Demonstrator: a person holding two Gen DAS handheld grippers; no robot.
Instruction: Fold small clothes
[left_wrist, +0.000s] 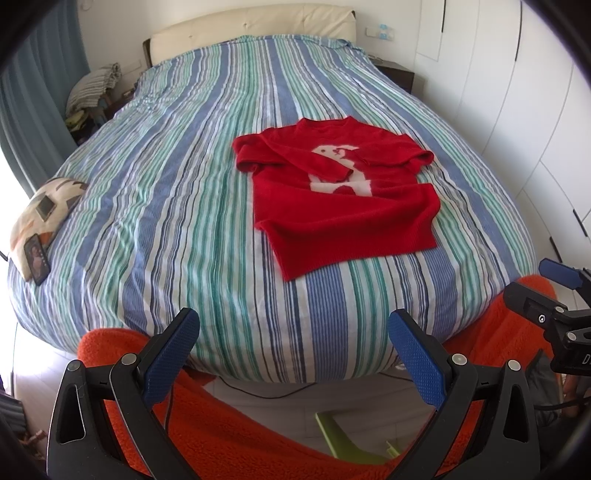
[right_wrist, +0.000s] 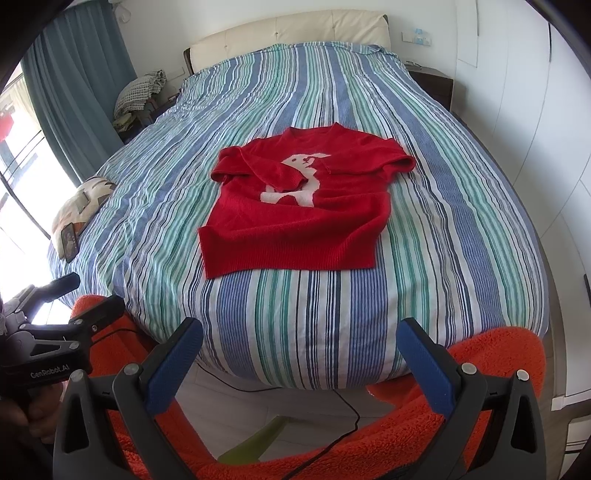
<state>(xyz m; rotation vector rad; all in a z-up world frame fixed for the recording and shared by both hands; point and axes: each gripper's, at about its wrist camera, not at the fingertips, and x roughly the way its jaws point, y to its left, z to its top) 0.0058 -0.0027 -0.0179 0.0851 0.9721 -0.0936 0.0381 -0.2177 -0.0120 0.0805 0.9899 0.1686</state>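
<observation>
A small red sweater (left_wrist: 343, 206) with a white animal figure lies flat on the striped bed, both sleeves folded in across its chest. It also shows in the right wrist view (right_wrist: 299, 218). My left gripper (left_wrist: 293, 332) is open and empty, held off the foot of the bed, well short of the sweater. My right gripper (right_wrist: 301, 341) is open and empty too, also back from the bed's foot edge. The right gripper shows at the right edge of the left wrist view (left_wrist: 561, 295), the left gripper at the left edge of the right wrist view (right_wrist: 62, 306).
The bed (right_wrist: 332, 321) has a blue, green and white striped cover. A patterned cushion (left_wrist: 40, 218) with a phone (left_wrist: 36, 256) lies at its left edge. An orange fleece (right_wrist: 480, 417) hangs below the grippers. A wardrobe (right_wrist: 535, 110) stands to the right, curtains (right_wrist: 81, 74) to the left.
</observation>
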